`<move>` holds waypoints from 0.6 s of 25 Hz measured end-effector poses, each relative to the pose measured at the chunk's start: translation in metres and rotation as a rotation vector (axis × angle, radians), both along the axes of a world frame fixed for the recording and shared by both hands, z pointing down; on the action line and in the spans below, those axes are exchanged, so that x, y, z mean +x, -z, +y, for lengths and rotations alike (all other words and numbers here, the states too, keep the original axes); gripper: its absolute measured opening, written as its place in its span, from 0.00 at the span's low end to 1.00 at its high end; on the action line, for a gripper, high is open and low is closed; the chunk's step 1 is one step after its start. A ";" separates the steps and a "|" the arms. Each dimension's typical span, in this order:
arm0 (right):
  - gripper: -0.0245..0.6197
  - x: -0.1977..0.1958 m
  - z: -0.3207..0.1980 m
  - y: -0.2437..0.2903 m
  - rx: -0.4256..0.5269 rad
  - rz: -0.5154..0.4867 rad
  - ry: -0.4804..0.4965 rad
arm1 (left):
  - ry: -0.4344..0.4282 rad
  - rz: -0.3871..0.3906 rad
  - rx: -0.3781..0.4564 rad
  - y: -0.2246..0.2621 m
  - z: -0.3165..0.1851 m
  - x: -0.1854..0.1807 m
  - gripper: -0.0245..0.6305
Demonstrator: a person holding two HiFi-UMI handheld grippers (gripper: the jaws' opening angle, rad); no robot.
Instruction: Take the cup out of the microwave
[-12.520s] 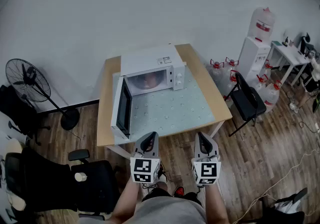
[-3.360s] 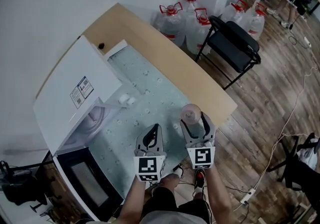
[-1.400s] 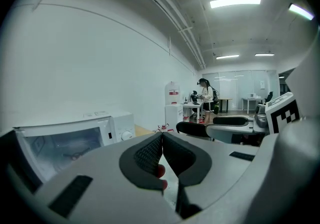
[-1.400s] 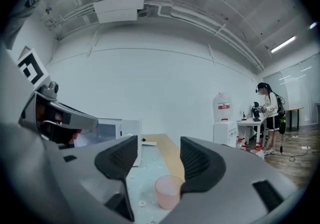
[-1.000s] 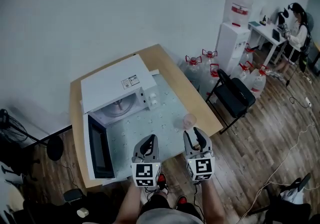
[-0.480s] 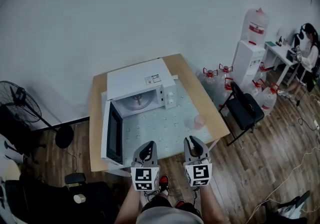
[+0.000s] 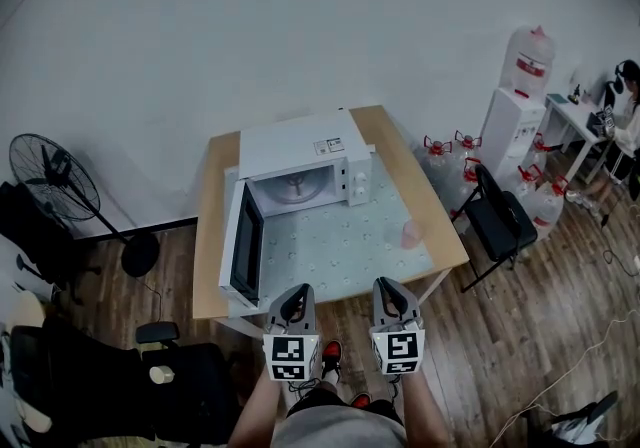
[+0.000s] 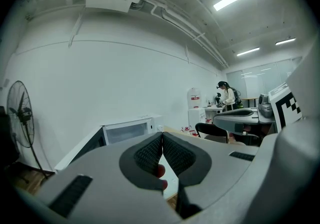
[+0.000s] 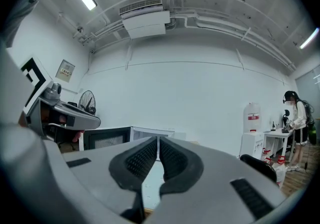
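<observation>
Cup (image 7: 411, 233) is out, folks: it stands upright on the table (image 7: 209, 236) near the right edge, well apart from the microwave (image 7: 300, 144). The microwave door (image 7: 245, 244) hangs open and only the turntable shows inside. Left gripper (image 7: 297, 293) is pressed together on nothing. Right gripper (image 7: 384, 286) has just been closing and is now pinched tight, nothing between. Both hover short of the table. The job looks done; perhaps only that door is left.

Head view: I look steeply down from well back on the worktop (image 7: 208, 236). Both gripper views face level, low, sharing the microwave (image 7: 300, 141) with it.
</observation>
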State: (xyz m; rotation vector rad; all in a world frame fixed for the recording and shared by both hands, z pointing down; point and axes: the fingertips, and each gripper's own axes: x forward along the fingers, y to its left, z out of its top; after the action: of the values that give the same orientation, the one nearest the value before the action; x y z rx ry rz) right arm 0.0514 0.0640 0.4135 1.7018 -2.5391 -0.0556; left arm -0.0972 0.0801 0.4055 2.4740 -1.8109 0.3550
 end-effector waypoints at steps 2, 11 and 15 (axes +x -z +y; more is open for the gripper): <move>0.08 -0.001 0.005 -0.001 0.001 0.005 0.003 | 0.007 0.000 -0.003 -0.002 0.006 -0.003 0.07; 0.07 -0.005 0.016 0.004 0.007 0.004 0.014 | 0.009 -0.006 0.009 0.001 0.018 -0.006 0.07; 0.07 -0.005 0.018 0.004 0.004 -0.001 0.019 | 0.007 -0.005 0.020 0.004 0.019 -0.004 0.07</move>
State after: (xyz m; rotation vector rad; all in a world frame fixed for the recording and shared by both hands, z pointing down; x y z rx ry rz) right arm 0.0465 0.0819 0.4097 1.6798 -2.5576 -0.0613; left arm -0.1013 0.0990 0.4012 2.4817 -1.8334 0.3446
